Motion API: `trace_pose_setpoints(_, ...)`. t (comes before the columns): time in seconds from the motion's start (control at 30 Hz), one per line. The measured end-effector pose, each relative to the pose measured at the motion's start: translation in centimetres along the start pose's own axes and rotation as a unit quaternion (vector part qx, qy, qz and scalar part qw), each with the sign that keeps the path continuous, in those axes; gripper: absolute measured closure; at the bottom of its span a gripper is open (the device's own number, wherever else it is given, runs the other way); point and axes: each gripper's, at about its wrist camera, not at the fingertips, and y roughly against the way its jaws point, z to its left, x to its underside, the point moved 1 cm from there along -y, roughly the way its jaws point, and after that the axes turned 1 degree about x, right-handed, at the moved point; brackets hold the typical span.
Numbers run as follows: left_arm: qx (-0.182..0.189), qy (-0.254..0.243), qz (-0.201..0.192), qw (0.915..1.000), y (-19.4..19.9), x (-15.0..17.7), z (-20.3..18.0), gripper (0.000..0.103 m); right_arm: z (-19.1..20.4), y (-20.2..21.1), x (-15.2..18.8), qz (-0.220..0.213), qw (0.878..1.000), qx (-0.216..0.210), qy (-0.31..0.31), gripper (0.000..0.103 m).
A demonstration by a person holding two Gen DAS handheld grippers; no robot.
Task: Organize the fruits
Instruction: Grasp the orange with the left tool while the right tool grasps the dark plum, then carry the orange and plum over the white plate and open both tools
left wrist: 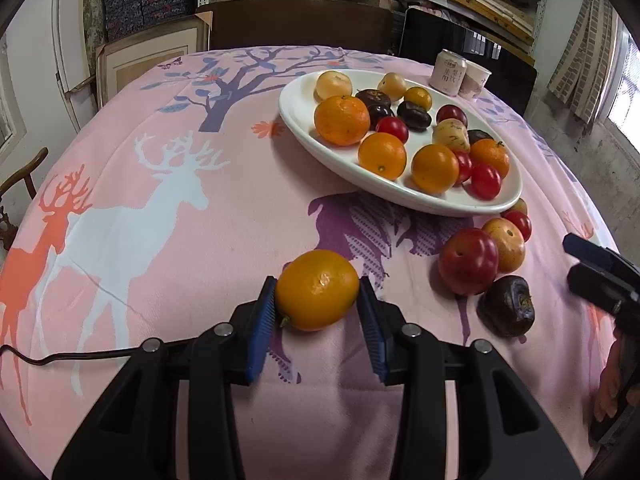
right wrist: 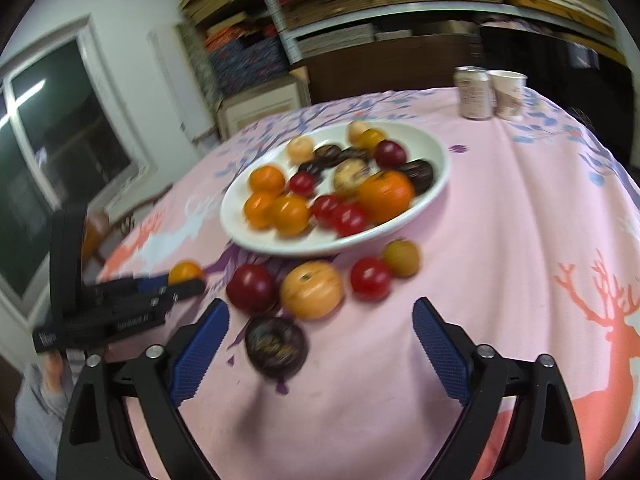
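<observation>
- The white plate [left wrist: 304,128] of fruit sits on the pink cloth [left wrist: 160,216] — my landmark.
- My left claw [left wrist: 319,300], angled down in front of the plate, grips an orange [left wrist: 316,290] on the cloth.
- My right claw [right wrist: 320,344] tilts down, released, above a dark fruit [right wrist: 276,346] before the plate.

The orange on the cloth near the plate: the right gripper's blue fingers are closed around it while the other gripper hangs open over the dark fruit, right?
Not quite: it is the left gripper whose blue fingers close on the orange, as the left wrist view shows. The rest holds: the right gripper hangs open over the dark fruit, by the white plate.
</observation>
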Motion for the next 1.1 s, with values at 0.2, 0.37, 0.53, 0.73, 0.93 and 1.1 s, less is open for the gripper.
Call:
trace_pose_setpoints(0.2,-0.007,-0.006,-0.001,1.0,0.1,0.1,-0.2,0.063,3.3,-1.5,1.3,0.037,0.997,0.019,0.071,0.043)
trace_pose_setpoints(0.37,-0.009,-0.008,-0.002,0.9999,0.1,0.1,-0.3,0.063,3.6,-2.7,1.7,0.064,0.995,0.018,0.071,0.053)
trace_pose_setpoints(0.53,-0.011,-0.009,-0.002,0.9999,0.0,0.0,-0.2,0.063,4.1,-3.2,1.9,0.074,0.994,0.022,0.078,0.054)
trace_pose_setpoints(0.73,-0.014,-0.008,0.002,0.9999,-0.3,0.0,-0.2,0.062,4.5,-3.5,1.8,0.076,0.993,0.026,0.082,0.054)
trace_pose_setpoints(0.93,-0.01,-0.005,0.001,0.9999,-0.4,0.0,-0.2,0.063,3.9,-3.4,1.6,0.073,0.995,0.016,0.067,0.058)
trace_pose_setpoints(1.1,-0.009,-0.002,-0.003,1.0,-0.1,0.0,0.0,0.063,3.7,-2.3,1.3,0.048,0.997,0.005,0.06,0.058)
